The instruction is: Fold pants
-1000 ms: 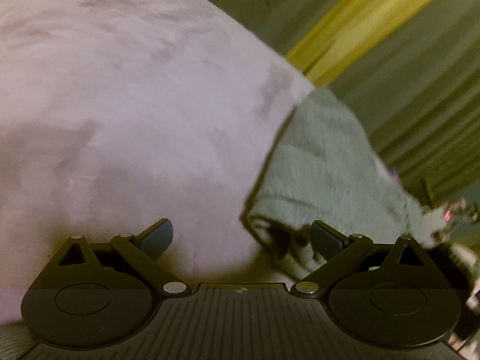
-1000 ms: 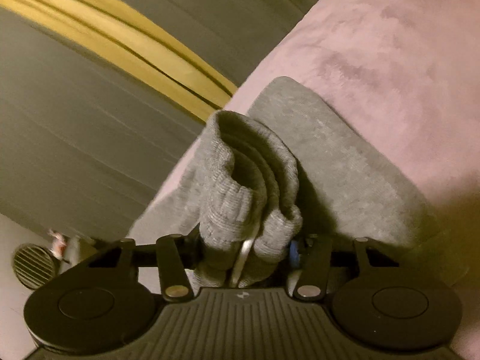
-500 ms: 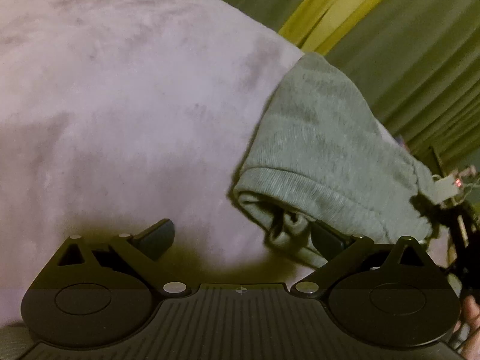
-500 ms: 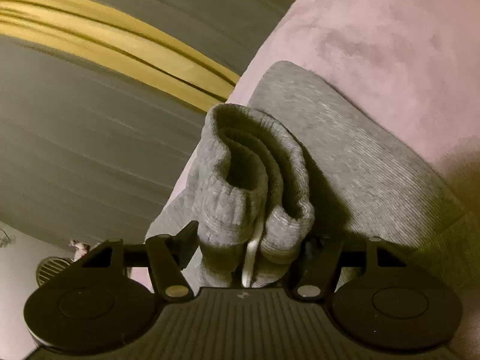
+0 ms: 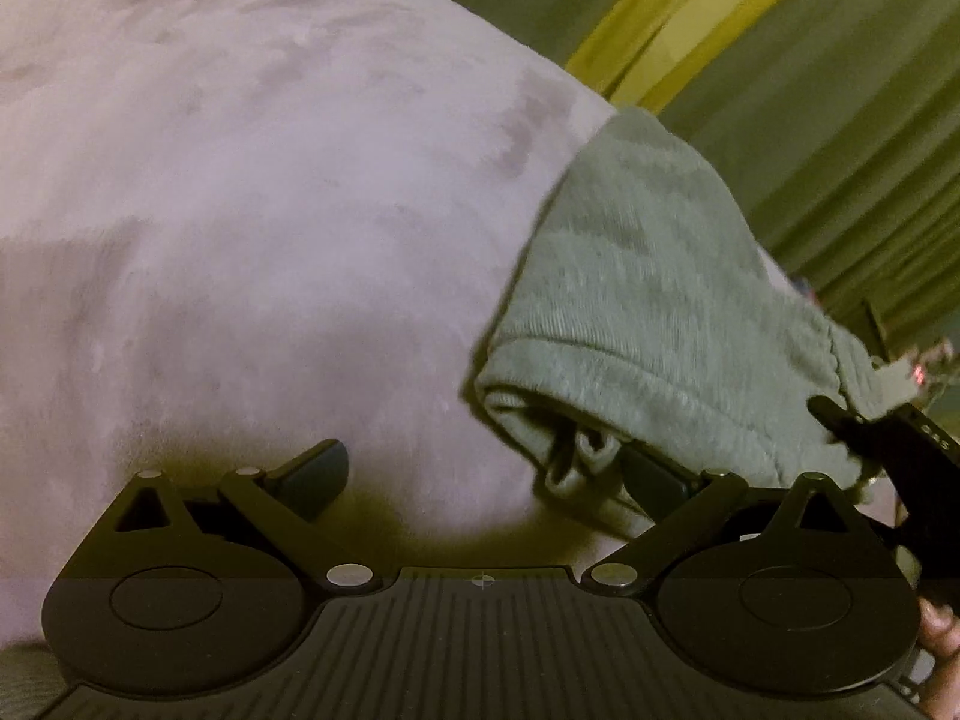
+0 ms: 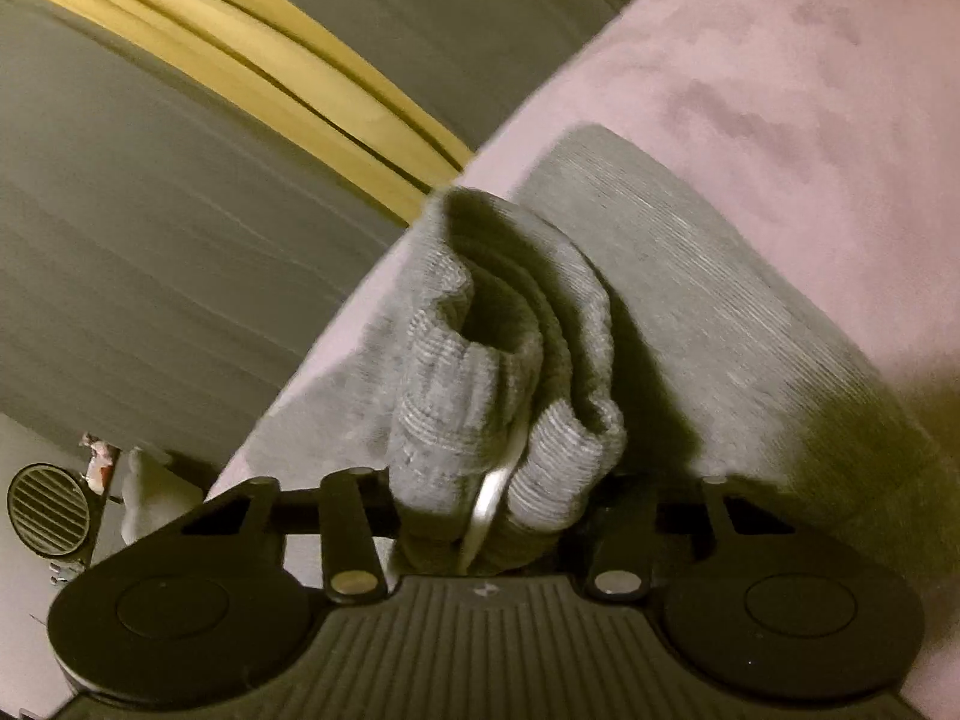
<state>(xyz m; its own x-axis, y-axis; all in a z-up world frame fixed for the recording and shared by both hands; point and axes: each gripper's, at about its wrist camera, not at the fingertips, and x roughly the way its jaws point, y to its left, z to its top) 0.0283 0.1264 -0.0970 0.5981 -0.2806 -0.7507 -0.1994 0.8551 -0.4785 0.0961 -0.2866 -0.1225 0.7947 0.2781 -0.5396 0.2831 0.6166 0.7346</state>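
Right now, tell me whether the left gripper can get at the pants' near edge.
Probably yes. The left gripper is open, and one finger already sits at the pants edge; nothing lies between them on the pink cover.

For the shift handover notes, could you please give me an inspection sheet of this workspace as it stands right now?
Surface: pinkish plush cover, bare apart from the garment.
Job's things: grey pants, bunched ribbed band with a white drawstring.
Clutter: nothing seen on the cover.
Grippers: left gripper open, one finger against the pants' edge; right gripper closing, the bunched band between its jaws.
Cables: nothing seen.
Surroundings: olive curtain with a yellow stripe; round vent, low in the right wrist view.
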